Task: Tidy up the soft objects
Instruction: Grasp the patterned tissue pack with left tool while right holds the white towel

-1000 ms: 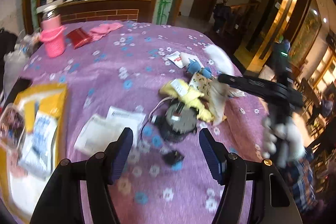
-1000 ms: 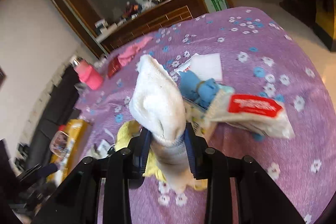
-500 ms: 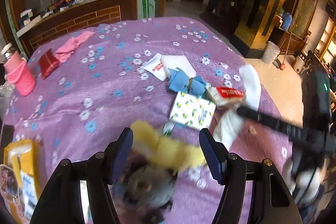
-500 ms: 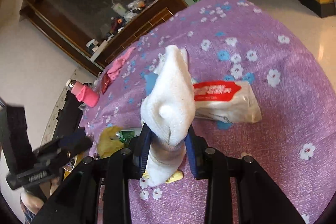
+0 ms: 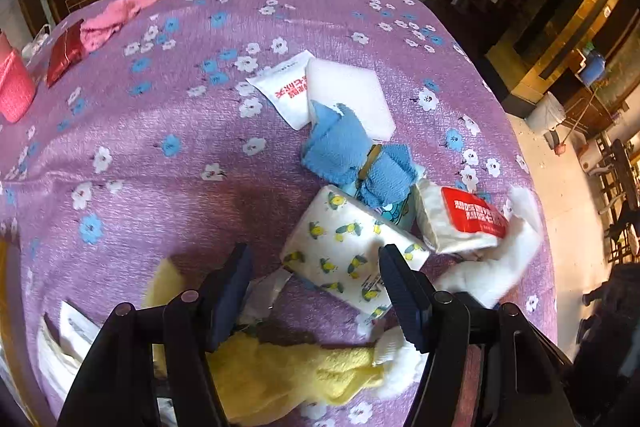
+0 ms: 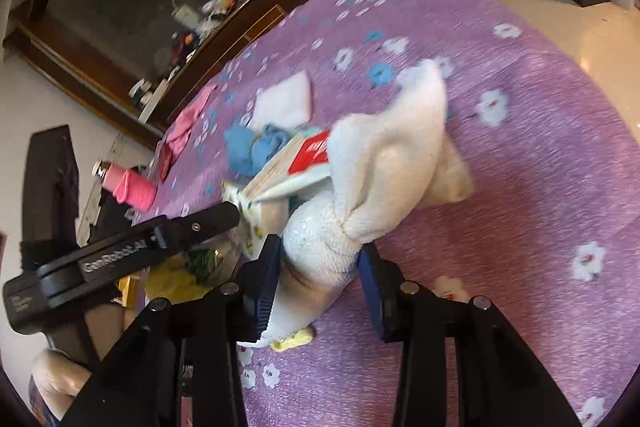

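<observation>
- Being released by the right gripper (image 6: 320, 267): the white sock (image 6: 384, 163). Jaws are opening, with the sock's lower end between them and its top slumping onto the purple cloth (image 6: 540, 147), beside the red-label tissue pack (image 5: 464, 223), apparently to group the soft things.
- Left gripper (image 5: 316, 291) is being held spread wide and empty above the lemon-print tissue pack (image 5: 344, 247) and yellow cloth (image 5: 280, 375), probably as the next pick.

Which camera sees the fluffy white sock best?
The right wrist view. There the white sock fills the middle, lying on the purple tablecloth between the right gripper's opening jaws. The left wrist view shows only a blurry part of it at the table's edge, behind the red-labelled tissue pack.
</observation>
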Action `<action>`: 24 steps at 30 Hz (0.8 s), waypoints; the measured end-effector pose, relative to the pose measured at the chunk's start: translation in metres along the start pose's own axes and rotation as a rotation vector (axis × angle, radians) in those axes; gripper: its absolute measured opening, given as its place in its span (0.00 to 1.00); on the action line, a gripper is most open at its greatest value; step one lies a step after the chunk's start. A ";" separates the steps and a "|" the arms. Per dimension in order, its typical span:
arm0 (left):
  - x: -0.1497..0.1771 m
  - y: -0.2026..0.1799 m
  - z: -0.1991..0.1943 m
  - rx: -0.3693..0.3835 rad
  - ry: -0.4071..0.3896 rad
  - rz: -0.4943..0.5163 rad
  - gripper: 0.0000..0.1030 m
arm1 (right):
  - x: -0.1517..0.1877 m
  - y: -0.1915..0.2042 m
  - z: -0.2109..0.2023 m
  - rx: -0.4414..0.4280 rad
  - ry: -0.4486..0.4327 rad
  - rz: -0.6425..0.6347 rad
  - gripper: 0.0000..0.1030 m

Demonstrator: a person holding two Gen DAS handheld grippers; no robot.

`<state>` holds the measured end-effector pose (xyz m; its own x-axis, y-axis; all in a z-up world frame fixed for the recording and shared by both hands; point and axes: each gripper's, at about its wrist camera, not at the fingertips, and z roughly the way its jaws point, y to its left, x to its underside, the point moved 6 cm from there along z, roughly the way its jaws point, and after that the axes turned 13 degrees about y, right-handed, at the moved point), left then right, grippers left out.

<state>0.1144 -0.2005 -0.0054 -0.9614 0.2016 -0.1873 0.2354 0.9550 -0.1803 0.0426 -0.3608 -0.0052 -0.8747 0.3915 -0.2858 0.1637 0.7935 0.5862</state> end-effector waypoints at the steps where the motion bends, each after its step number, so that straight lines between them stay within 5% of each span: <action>1: -0.002 -0.002 0.002 0.008 -0.002 -0.006 0.73 | -0.001 -0.002 -0.001 0.002 -0.002 0.006 0.36; 6: -0.014 -0.013 0.015 -0.010 -0.026 -0.001 0.86 | -0.002 -0.007 0.008 -0.007 0.025 0.036 0.36; 10: -0.011 -0.026 0.028 0.035 0.013 0.024 0.88 | -0.001 -0.009 0.009 -0.010 0.024 0.044 0.36; 12: -0.006 -0.037 0.031 0.029 0.026 0.078 0.79 | -0.001 -0.009 0.009 -0.009 0.021 0.045 0.36; 14: -0.002 -0.046 0.027 0.062 0.011 0.115 0.51 | -0.001 -0.010 0.008 0.000 0.016 0.049 0.36; 17: 0.000 -0.046 0.009 0.076 -0.034 0.135 0.33 | -0.001 -0.012 0.005 0.007 0.003 0.055 0.36; 24: 0.017 -0.037 -0.019 0.151 -0.064 0.146 0.22 | -0.002 -0.004 0.002 0.001 -0.021 0.022 0.36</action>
<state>0.0865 -0.2283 0.0160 -0.9057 0.3165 -0.2820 0.3947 0.8725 -0.2882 0.0449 -0.3640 -0.0086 -0.8611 0.4183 -0.2890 0.1827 0.7851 0.5918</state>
